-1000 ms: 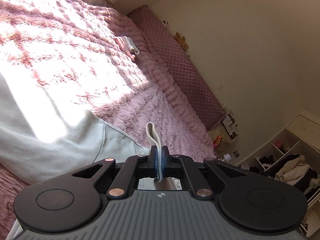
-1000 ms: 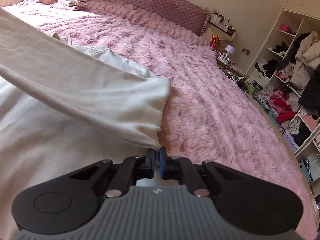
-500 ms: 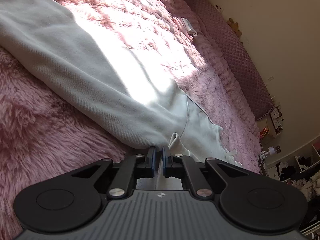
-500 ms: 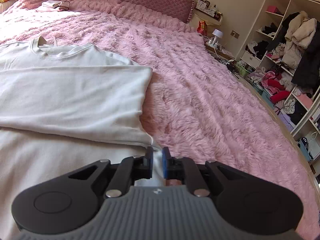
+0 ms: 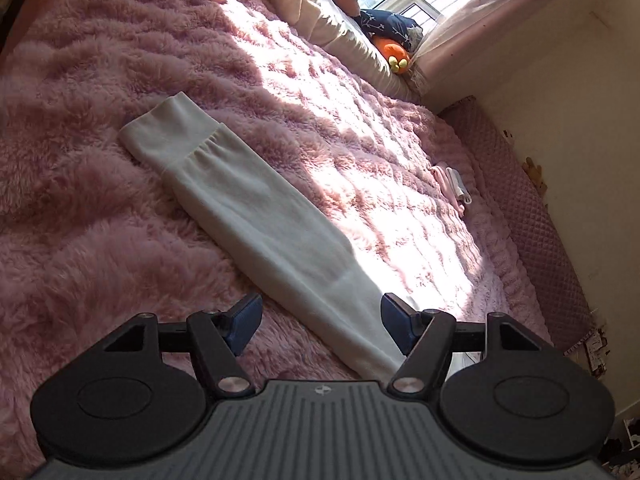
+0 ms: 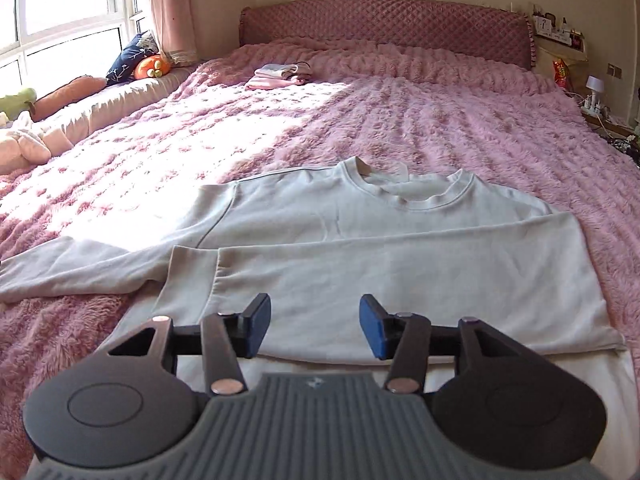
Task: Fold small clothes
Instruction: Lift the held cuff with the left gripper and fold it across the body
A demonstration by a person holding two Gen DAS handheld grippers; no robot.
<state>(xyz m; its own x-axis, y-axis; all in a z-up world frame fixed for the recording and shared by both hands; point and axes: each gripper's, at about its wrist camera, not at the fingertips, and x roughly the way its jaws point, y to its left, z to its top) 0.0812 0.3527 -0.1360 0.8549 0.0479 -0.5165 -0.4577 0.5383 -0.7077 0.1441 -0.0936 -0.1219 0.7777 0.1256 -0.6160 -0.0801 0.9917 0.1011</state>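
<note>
Two grippers hang over the bed with their jaws spread wide and nothing between them. From the left wrist view, the left gripper (image 5: 321,322) hovers just above the outstretched sleeve (image 5: 256,216) of a pale sweatshirt, whose upper end passes between the blue pads (image 5: 244,318) without touching either one. That sleeve lies flat and straight on the blanket (image 5: 100,220), its ribbed cuff (image 5: 170,132) pointing toward the window side of the bed, half in shade and half beside a bright patch of sun. From the right wrist view, the right gripper (image 6: 315,330) is likewise released, held over the lower part of the sweatshirt (image 6: 320,216), which lies face up in the middle of the bed with its round collar (image 6: 416,192) toward the headboard (image 6: 384,20). Its other sleeve (image 6: 400,280) is folded across the chest, the cuff (image 6: 188,280) reaching the window-side edge of the body, while the unfolded sleeve trails off toward the window side. The hem end of the garment is hidden under the tool. Farther up the bed, near the headboard, sits a small pile of folded clothes (image 6: 280,74). Cushions and an orange plush toy (image 6: 150,66) line the window ledge along the bed's far side, and a small lamp (image 6: 596,88) stands beyond the opposite edge.
</note>
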